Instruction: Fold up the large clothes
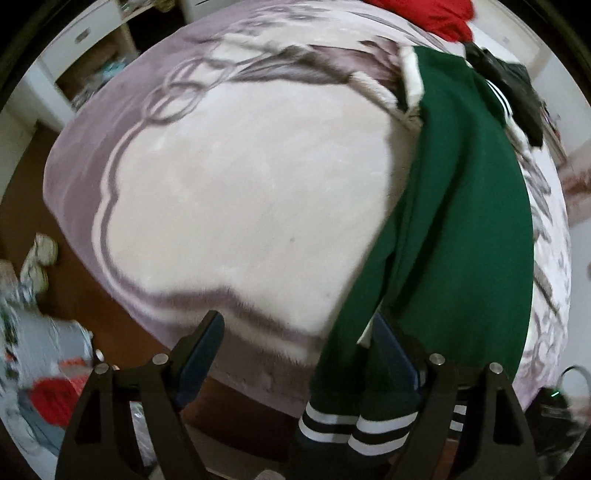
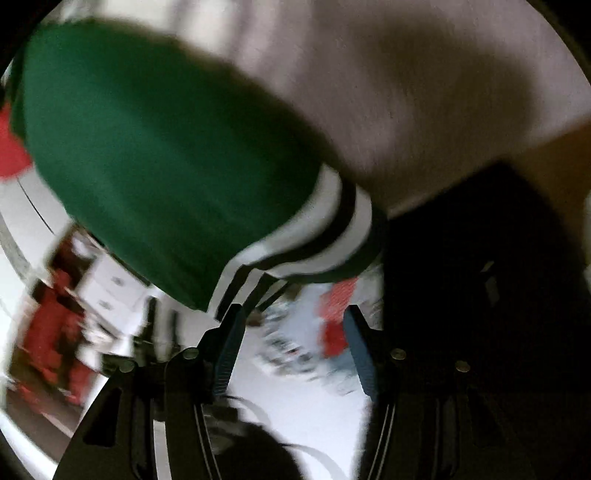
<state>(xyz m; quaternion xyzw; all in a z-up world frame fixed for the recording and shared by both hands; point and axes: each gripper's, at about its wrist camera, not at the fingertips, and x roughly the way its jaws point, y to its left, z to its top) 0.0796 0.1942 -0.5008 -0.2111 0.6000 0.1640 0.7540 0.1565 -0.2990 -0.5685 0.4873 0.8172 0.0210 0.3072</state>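
Observation:
A green garment [image 1: 465,206] with white and black striped cuffs [image 1: 354,428] lies along the right side of a bed covered by a pale patterned blanket [image 1: 240,192]. My left gripper [image 1: 299,332] is open; the garment's lower end drapes over its right finger [image 1: 395,354] and hangs off the bed edge. In the blurred right wrist view the same green garment [image 2: 155,155] fills the upper left, its striped hem [image 2: 321,229] just beyond my open right gripper [image 2: 291,317], which holds nothing.
A red cloth [image 1: 424,14] and a black item [image 1: 513,88] lie at the bed's far end. Clutter and shoes [image 1: 40,258] sit on the brown floor at left. A white cabinet [image 1: 85,40] stands behind. A dark shape [image 2: 480,295] fills the right of the right wrist view.

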